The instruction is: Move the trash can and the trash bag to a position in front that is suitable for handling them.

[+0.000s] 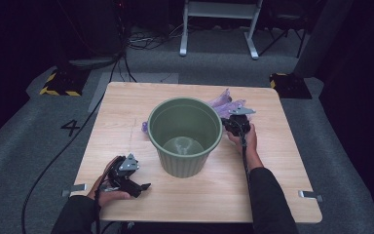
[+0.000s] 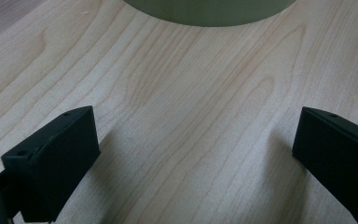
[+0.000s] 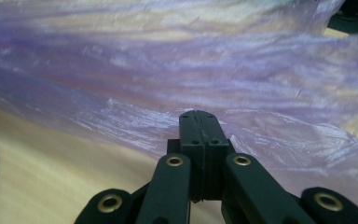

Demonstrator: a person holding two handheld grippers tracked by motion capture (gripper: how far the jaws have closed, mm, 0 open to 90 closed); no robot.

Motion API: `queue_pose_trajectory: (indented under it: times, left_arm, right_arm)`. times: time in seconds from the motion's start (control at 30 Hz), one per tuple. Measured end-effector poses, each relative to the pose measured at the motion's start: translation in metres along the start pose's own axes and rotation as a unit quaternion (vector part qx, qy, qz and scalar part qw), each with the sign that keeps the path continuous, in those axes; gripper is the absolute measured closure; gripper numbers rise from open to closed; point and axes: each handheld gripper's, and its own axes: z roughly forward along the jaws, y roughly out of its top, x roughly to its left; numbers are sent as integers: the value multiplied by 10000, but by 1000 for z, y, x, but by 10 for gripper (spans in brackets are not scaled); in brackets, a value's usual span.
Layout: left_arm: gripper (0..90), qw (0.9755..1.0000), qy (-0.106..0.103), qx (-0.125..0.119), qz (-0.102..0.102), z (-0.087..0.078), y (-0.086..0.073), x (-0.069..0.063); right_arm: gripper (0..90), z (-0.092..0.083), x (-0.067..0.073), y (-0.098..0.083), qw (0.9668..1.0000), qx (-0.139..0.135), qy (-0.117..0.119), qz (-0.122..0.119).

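A green plastic bucket (image 1: 182, 163) stands upright in the middle of the wooden table (image 1: 121, 112). Behind it, to the right, lies a crumpled purple plastic bag (image 1: 226, 103). My right gripper (image 1: 237, 123) sits at the bucket's right rim, by the bag. In the right gripper view its jaws (image 3: 199, 122) are pressed together at the near edge of the purple bag (image 3: 177, 60), seemingly pinching the thin film. My left gripper (image 1: 143, 187) rests low at the front left, open. Its jaws (image 2: 196, 158) stand wide over bare wood, and the bucket's base (image 2: 209, 11) lies just ahead of them.
Metal clips (image 1: 75, 187) (image 1: 310, 195) stick out at the table's front corners. A cable (image 1: 53, 161) runs across the grey floor on the left, past a painted "4" (image 1: 70, 127). A white frame (image 1: 219, 29) stands beyond the table.
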Motion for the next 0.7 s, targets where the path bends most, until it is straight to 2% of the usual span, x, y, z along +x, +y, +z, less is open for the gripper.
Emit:
queue_pose_trajectory:
  times: [0.13, 0.17, 0.2, 0.27, 0.33, 0.37, 0.4, 0.5, 0.53, 0.57, 0.7]
  left_arm:
    - [0, 10000, 44, -3, -44, 3, 3, -3]
    - [0, 10000, 47, 1, -52, 5, 5, -5]
    - [0, 10000, 47, 1, -52, 5, 5, -5]
    - [0, 10000, 62, -1, -65, 9, 10, -9]
    - [0, 10000, 63, -5, -75, 11, 12, -10]
    - [0, 9999, 89, 8, -85, 13, 14, -12]
    - [0, 9999, 79, -8, -86, 15, 16, -14]
    - [0, 10000, 56, -8, -80, 20, 21, -17]
    - [0, 10000, 54, 6, -57, 21, 22, -18]
    - [0, 10000, 37, 6, -49, 24, 26, -20]
    - [0, 10000, 20, 2, -20, 27, 29, -20]
  right_arm:
    - [900, -16, -6, -13, 10000, 9, -9, 49]
    - [900, -25, -7, -18, 10000, 22, -64, -27]
    - [900, -25, -7, -18, 10000, 22, -64, -27]
    - [900, -38, -11, -27, 10000, 0, -88, -13]
    - [900, -43, -13, -30, 9999, -20, -118, -28]
    - [900, -52, -17, -36, 9999, -37, -154, -9]
    - [900, -52, -17, -36, 9999, -37, -154, -9]
    - [900, -70, -23, -49, 9996, -83, -255, 15]
    - [900, -70, -23, -49, 9996, -83, -255, 15]
    - [900, -78, -27, -55, 9996, -119, -238, 55]
    - [900, -91, -33, -64, 9996, -115, -256, 38]
